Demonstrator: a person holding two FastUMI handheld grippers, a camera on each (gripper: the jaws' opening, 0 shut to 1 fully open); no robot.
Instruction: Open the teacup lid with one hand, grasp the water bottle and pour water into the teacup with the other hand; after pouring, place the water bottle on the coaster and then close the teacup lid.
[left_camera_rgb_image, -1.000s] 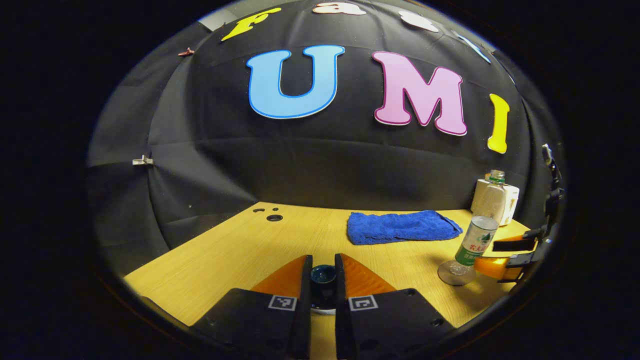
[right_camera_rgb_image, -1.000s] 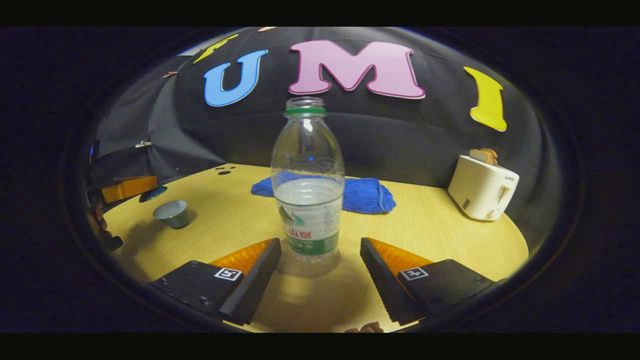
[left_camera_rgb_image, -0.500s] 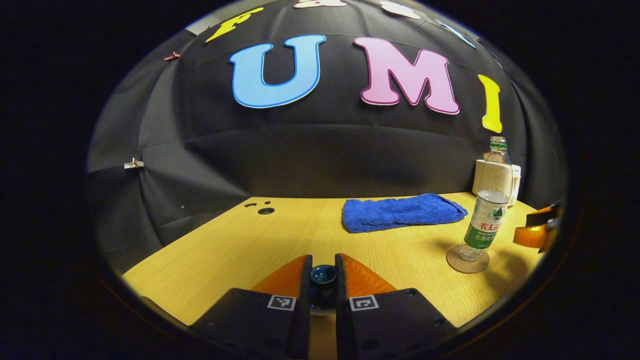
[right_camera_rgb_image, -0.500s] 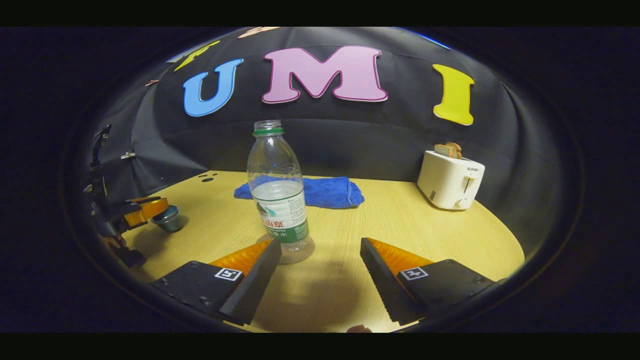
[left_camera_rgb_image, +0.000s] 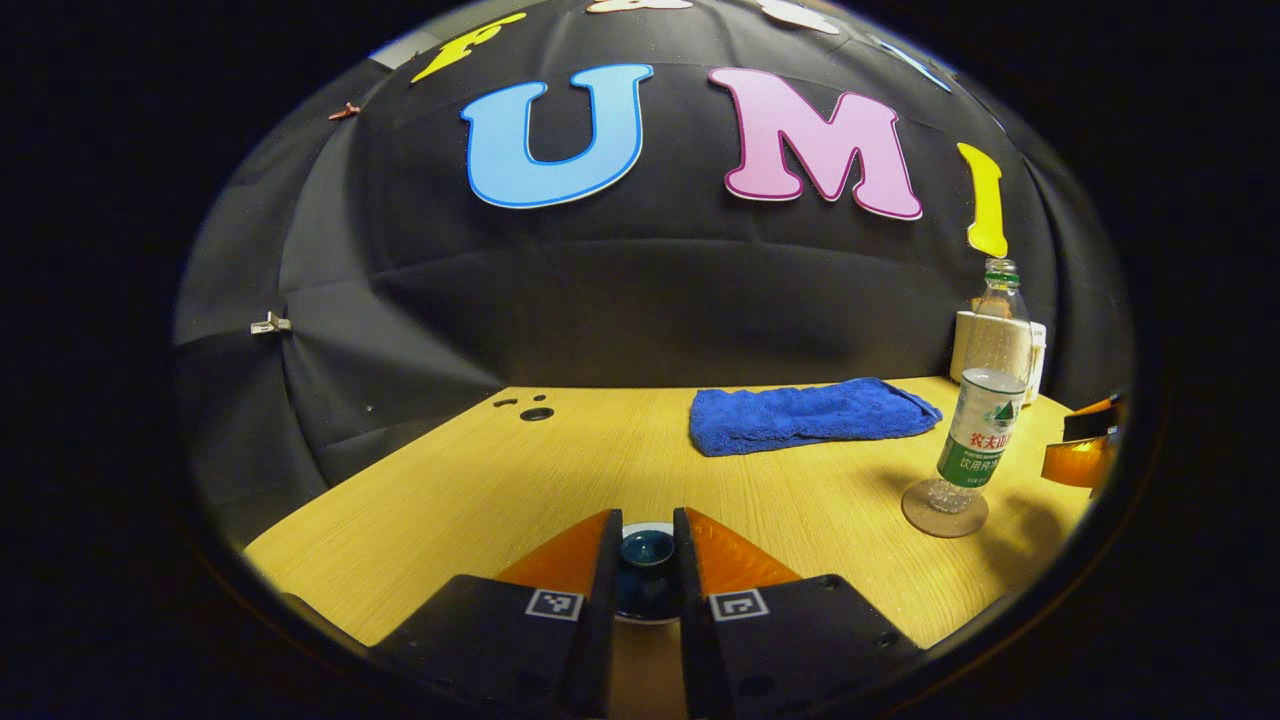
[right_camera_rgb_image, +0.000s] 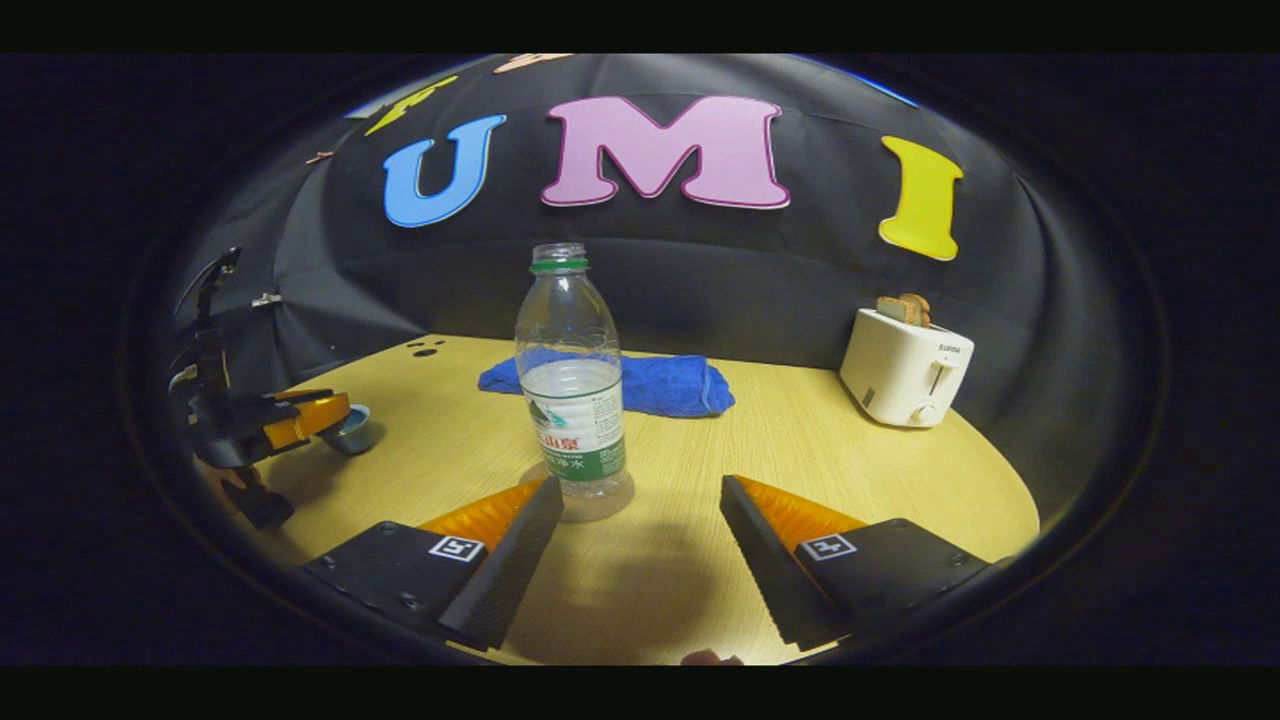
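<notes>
Left tool (left_camera_rgb_image: 645, 565) clamped on the teacup lid (left_camera_rgb_image: 646, 548) at 6 o'clock in left gripper view, teacup (right_camera_rgb_image: 352, 430) under it at 9 o'clock in right gripper view; looks like lid going back on. Water bottle (right_camera_rgb_image: 573, 385) upright on the coaster (left_camera_rgb_image: 944, 508), centre of the bench (right_camera_rgb_image: 820, 450), so pouring judged done. Right tool (right_camera_rgb_image: 640, 535) spread wide, empty, just short of bottle.

Left gripper (left_camera_rgb_image: 645, 560): fingers nearly closed, clamping a small dark-glazed round teacup lid (left_camera_rgb_image: 645, 552) low over the table. Right gripper (right_camera_rgb_image: 640, 545): fingers spread wide, holding nothing.
</notes>
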